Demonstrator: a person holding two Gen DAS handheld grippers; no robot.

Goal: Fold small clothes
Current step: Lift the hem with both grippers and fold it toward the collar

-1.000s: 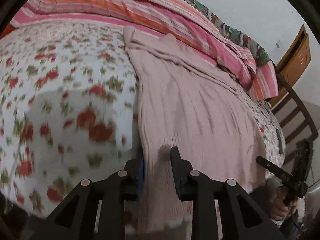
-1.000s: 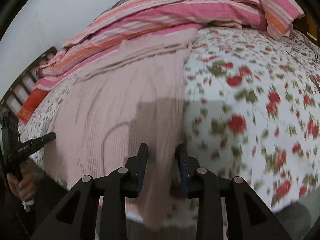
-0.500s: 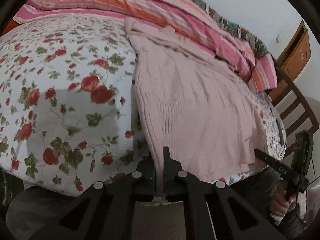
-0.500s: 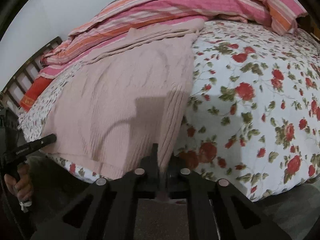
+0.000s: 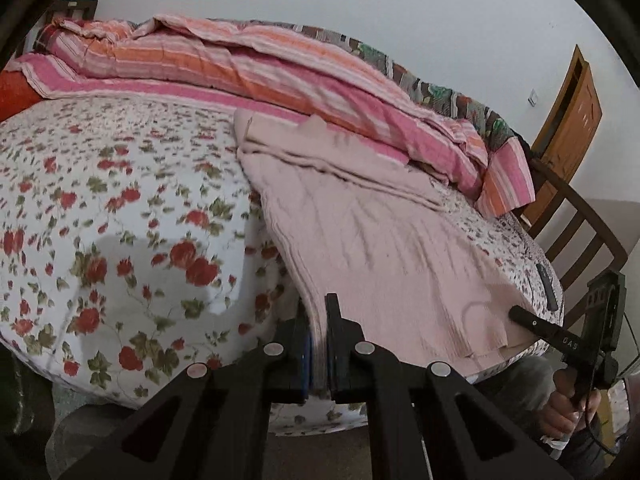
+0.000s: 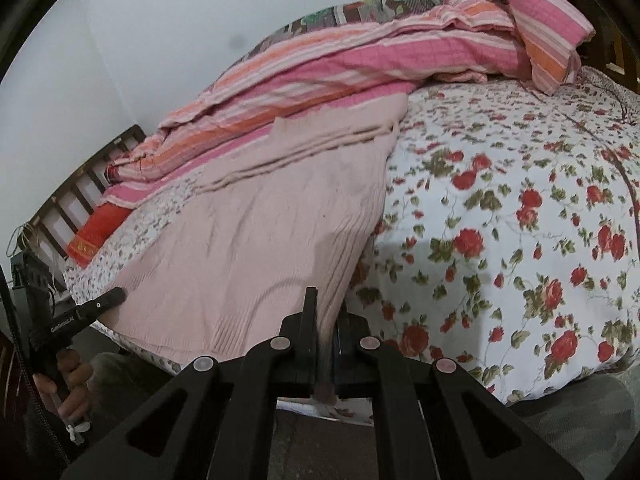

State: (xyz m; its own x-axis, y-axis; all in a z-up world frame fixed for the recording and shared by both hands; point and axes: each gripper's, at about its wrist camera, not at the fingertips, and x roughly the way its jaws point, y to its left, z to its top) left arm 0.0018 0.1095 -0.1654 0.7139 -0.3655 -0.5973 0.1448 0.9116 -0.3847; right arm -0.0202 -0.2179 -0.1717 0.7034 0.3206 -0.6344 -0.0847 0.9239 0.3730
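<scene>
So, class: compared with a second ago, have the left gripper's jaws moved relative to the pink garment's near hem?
Yes. The left gripper jaws, earlier open astride the hem, are now shut on the pink garment, lifting its corner off the floral bedspread.

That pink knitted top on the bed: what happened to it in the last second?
Both grippers closed on the pink top: the left gripper and the right gripper had open fingers a second ago and now pinch its near hem, one at each corner, and have begun lifting it. The floral sheet and striped quilt are unchanged.

Black tool [image 5: 318, 344] — silver screws, angular struts.
</scene>
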